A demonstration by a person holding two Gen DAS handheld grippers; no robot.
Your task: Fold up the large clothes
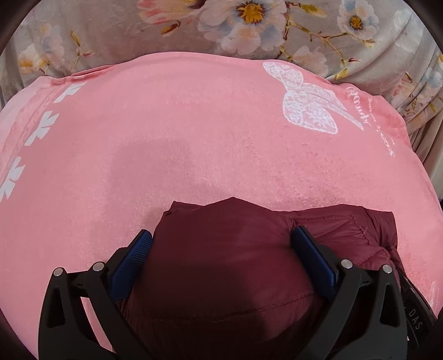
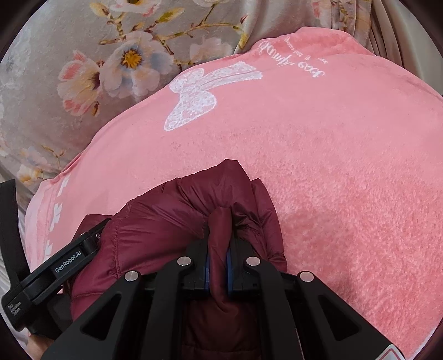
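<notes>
A dark red quilted jacket (image 1: 221,263) lies bunched on a pink blanket (image 1: 193,138). My left gripper (image 1: 221,238) is open, its blue-padded fingers (image 1: 130,257) wide apart on either side of a bulge of the jacket. In the right wrist view the jacket (image 2: 171,221) is gathered up, and my right gripper (image 2: 218,241) is shut on a fold of it, the fabric pinched between the blue pads. The body of the left gripper (image 2: 55,274) shows at lower left, beside the jacket.
The pink blanket (image 2: 332,180) has a white bow print (image 1: 310,99) and white leaf shapes along its left edge. Beyond it lies grey floral bedding (image 1: 249,25), also in the right wrist view (image 2: 97,69). Pleated fabric hangs at far right (image 1: 423,91).
</notes>
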